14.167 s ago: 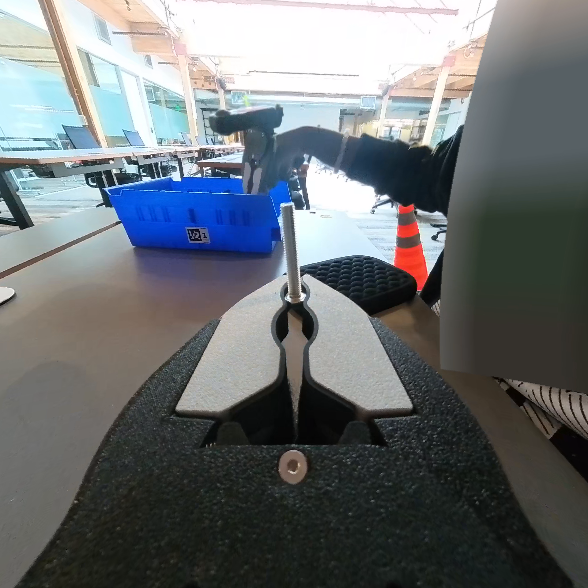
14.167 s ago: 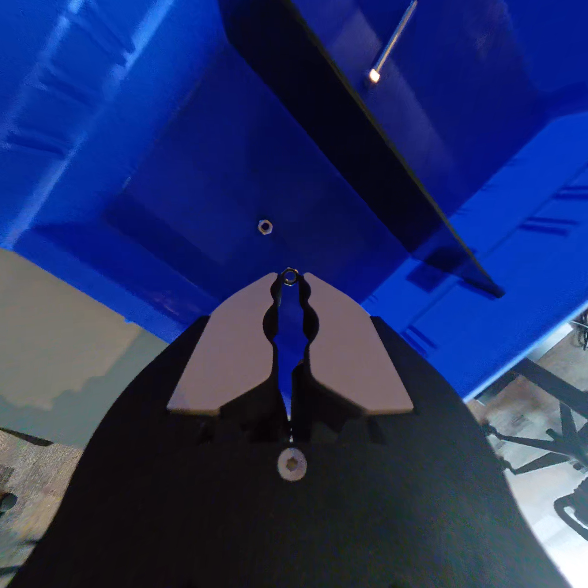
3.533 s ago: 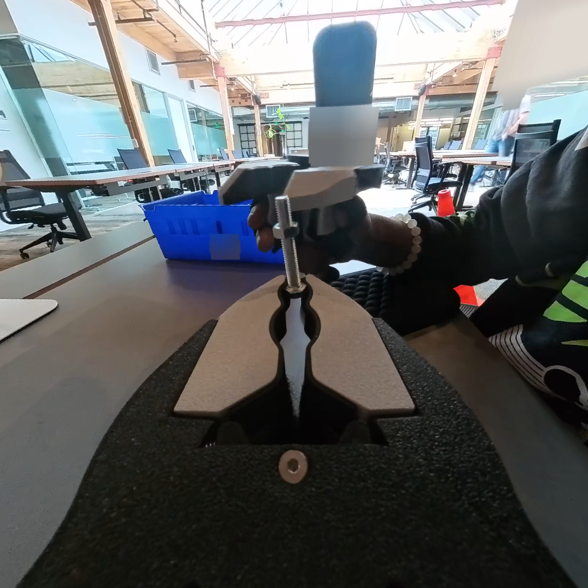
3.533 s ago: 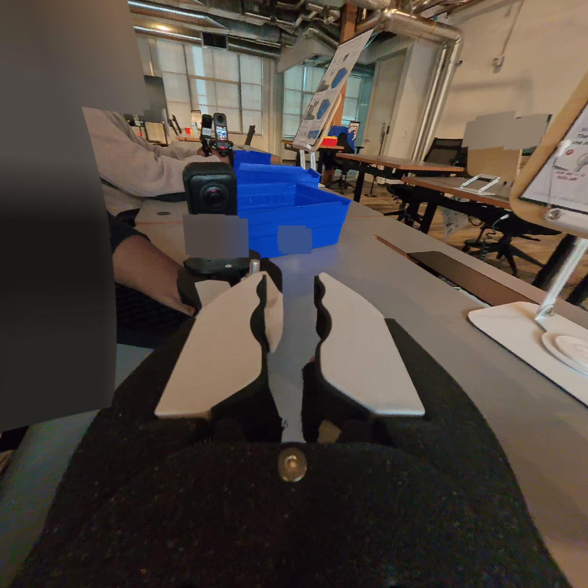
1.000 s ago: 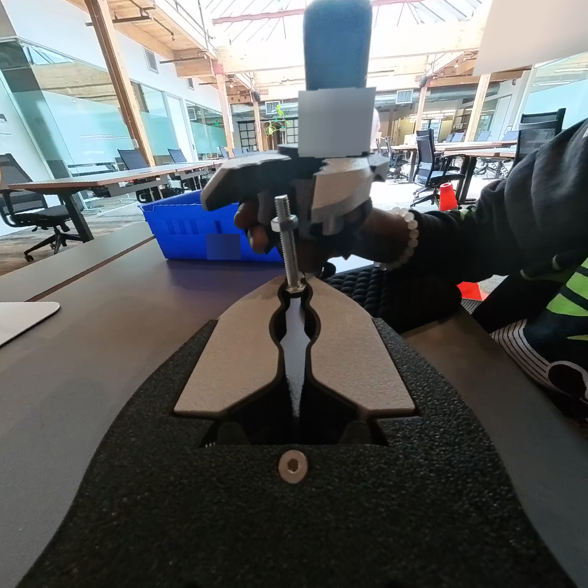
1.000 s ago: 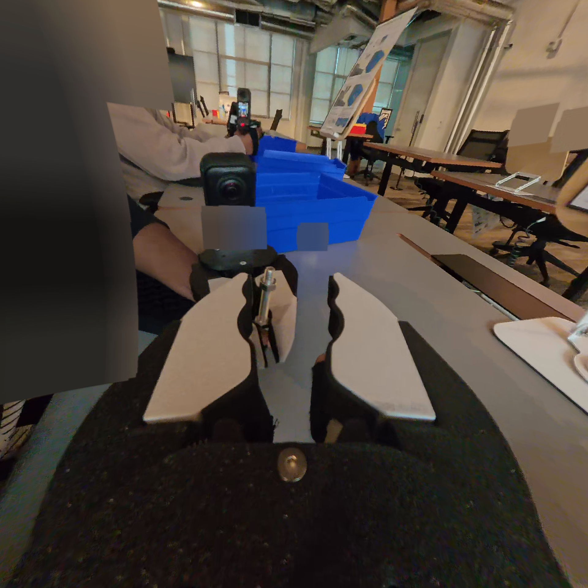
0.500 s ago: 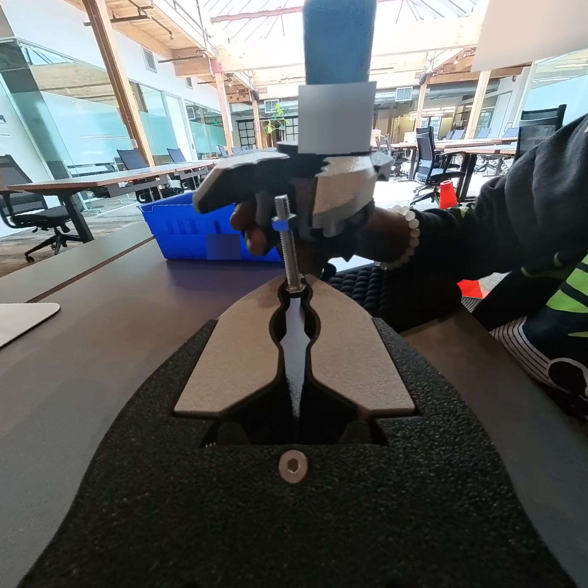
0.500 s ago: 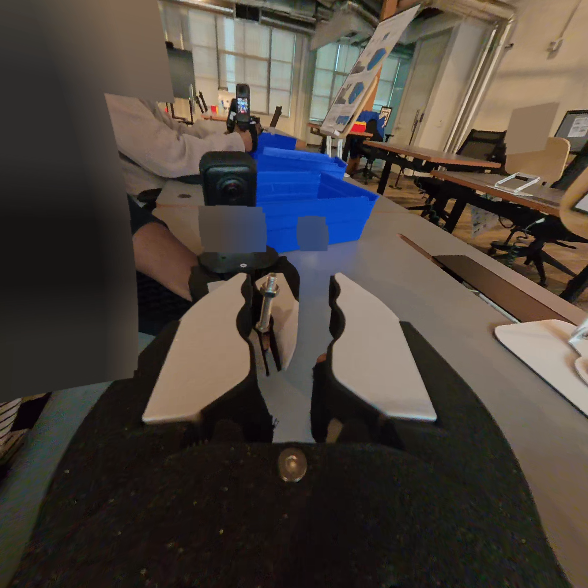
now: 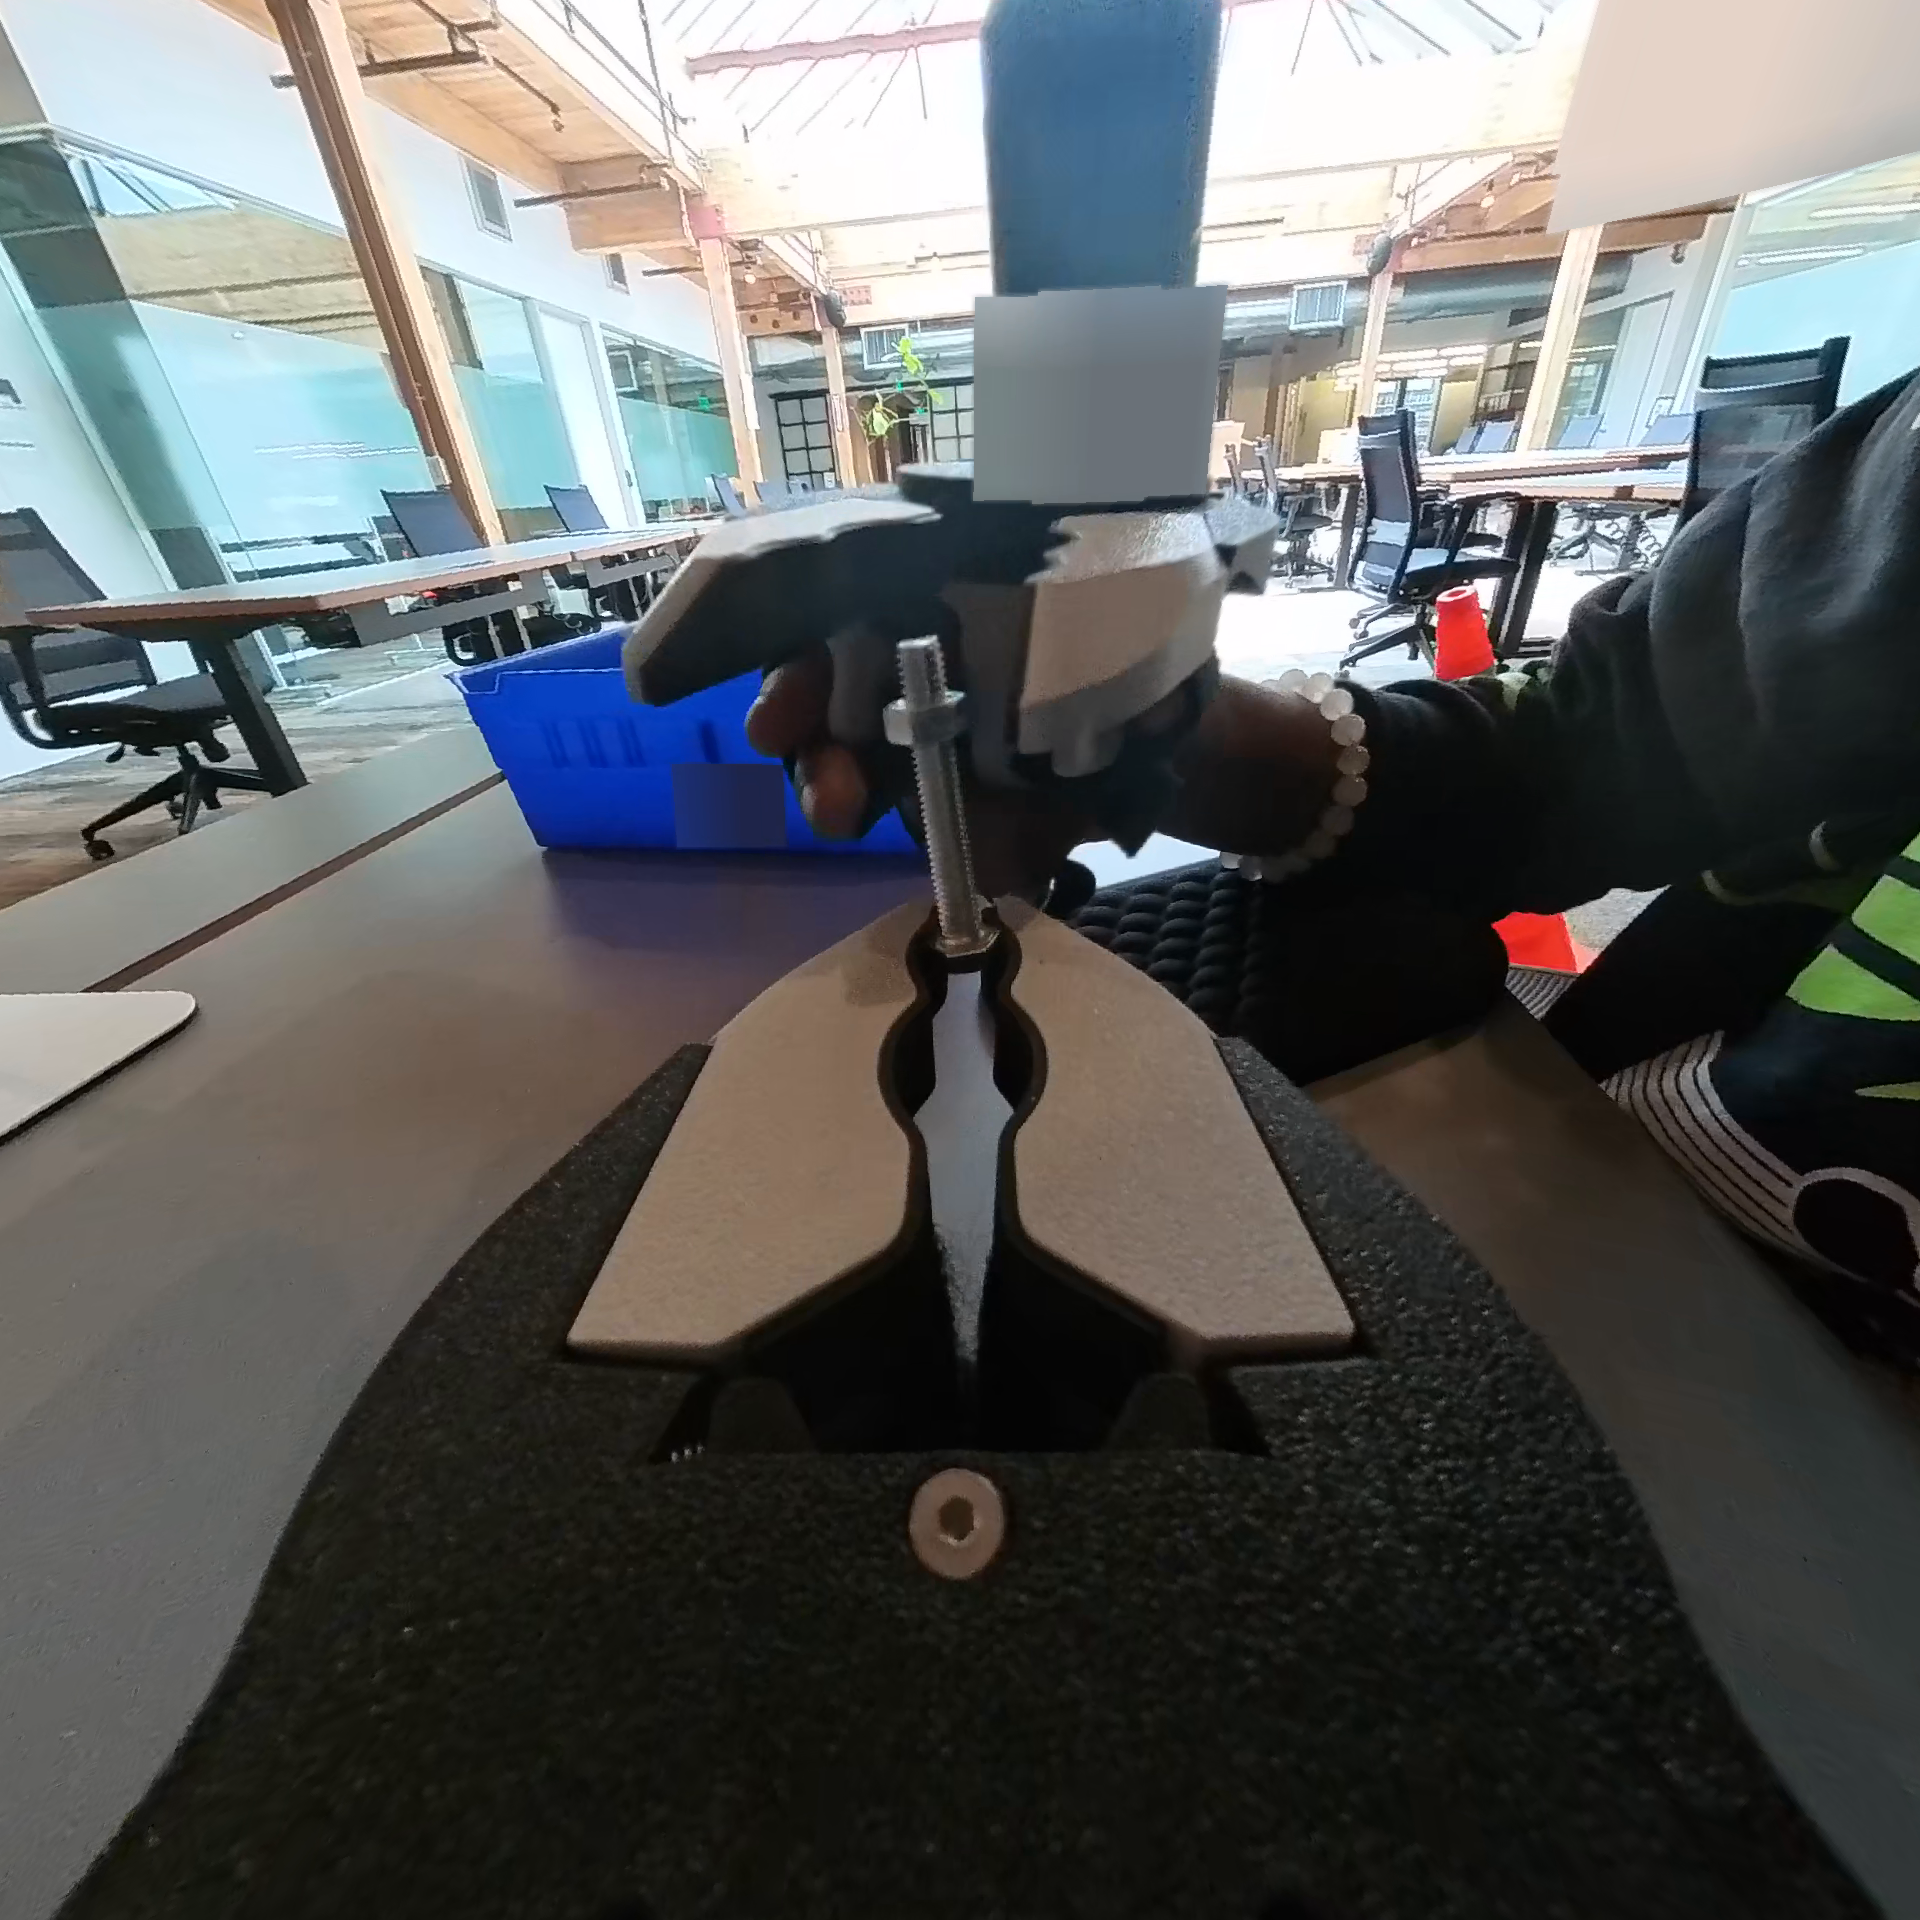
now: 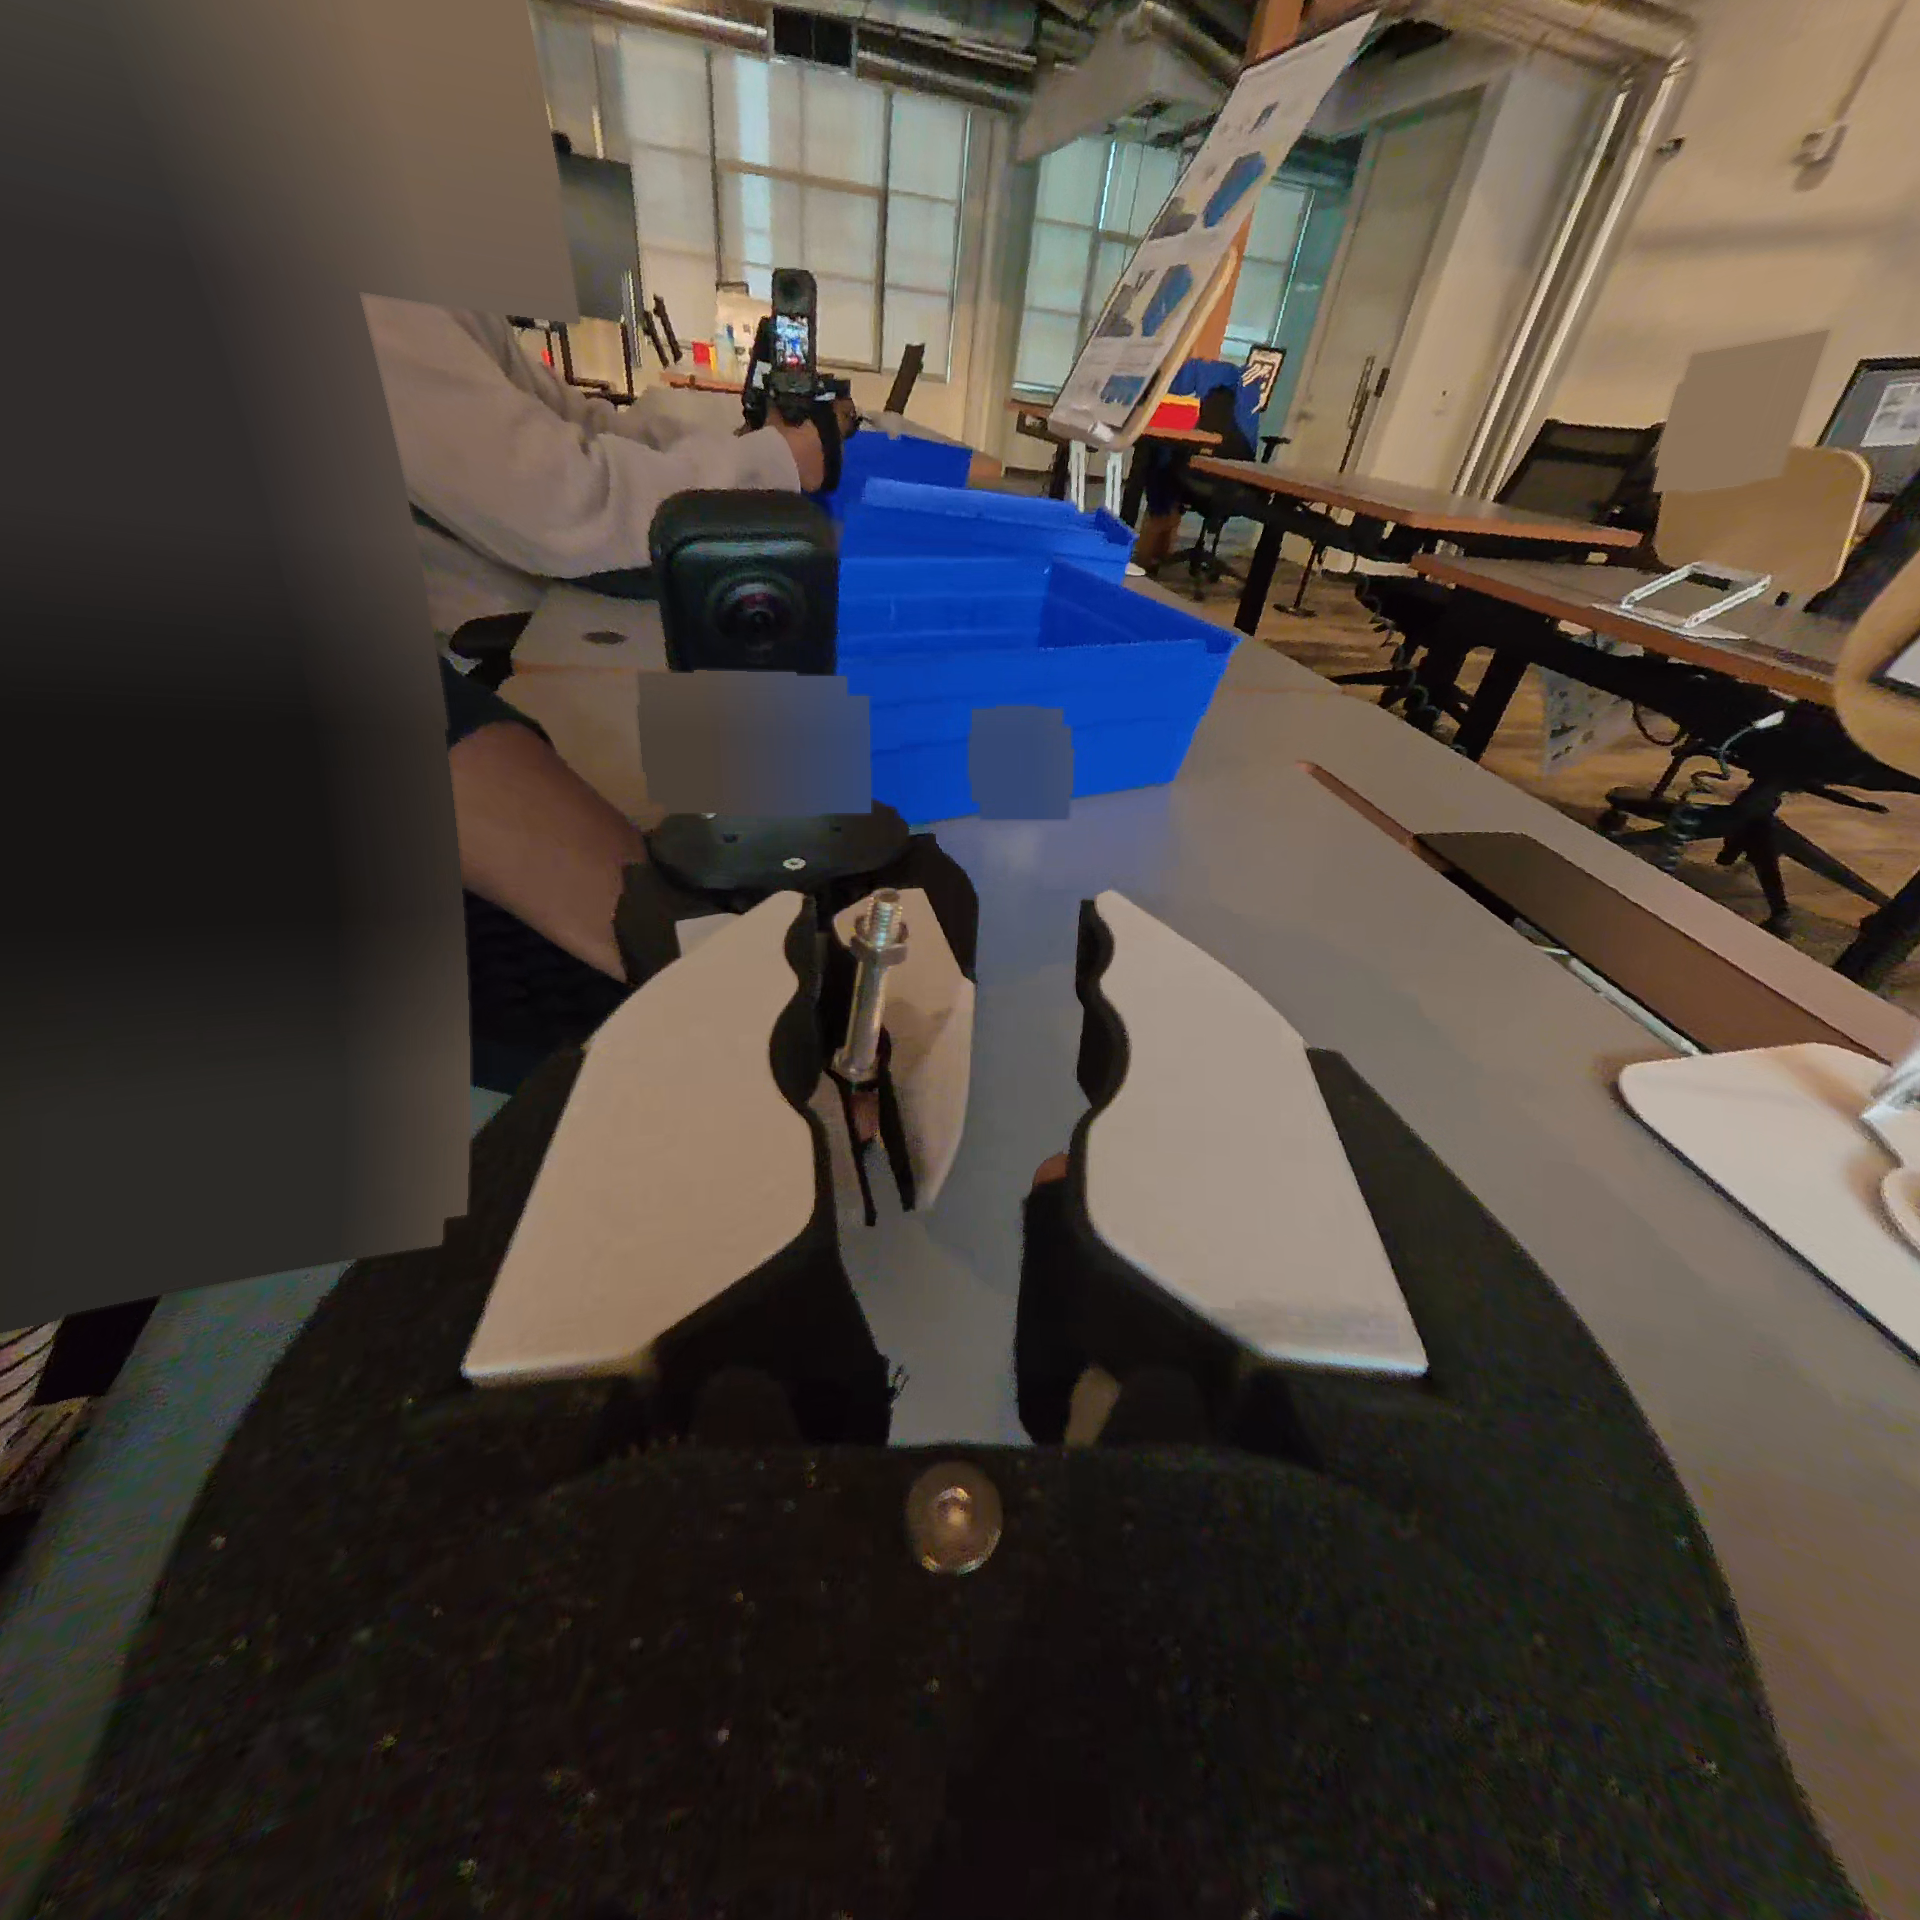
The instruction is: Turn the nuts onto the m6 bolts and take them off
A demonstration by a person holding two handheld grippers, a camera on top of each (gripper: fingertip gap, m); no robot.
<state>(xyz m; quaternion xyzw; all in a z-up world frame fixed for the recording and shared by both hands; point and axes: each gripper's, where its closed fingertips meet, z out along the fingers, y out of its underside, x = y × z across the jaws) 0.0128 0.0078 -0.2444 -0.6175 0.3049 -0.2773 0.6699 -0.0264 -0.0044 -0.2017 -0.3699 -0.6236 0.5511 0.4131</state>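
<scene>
My left gripper [image 9: 961, 935] is shut on the head of a silver M6 bolt [image 9: 945, 831] and holds it upright above the dark table [image 9: 312, 987]. A silver nut [image 9: 925, 717] sits on the thread near the bolt's top. My right gripper [image 10: 945, 914] is open. In the right wrist view the bolt [image 10: 862, 1008] and its nut [image 10: 878, 940] stand between the fingers, close to the left finger [image 10: 686, 1091], with a gap on each side. In the left wrist view the right gripper's fingers [image 9: 748, 592] spread above and behind the bolt's top.
A blue bin [image 9: 623, 748] stands behind the bolt; it also shows in the right wrist view [image 10: 1039, 675]. A black ribbed pad [image 9: 1174, 935] lies under the right forearm. A white base plate [image 10: 1766, 1143] lies to one side. Another person's arm [image 10: 582, 468] is farther back. There is about 5 cm between the tips of the two grippers.
My right gripper has shifted slightly around the bolt's top and stays open. The nut stays near the bolt's top. My left gripper still holds the bolt upright.
</scene>
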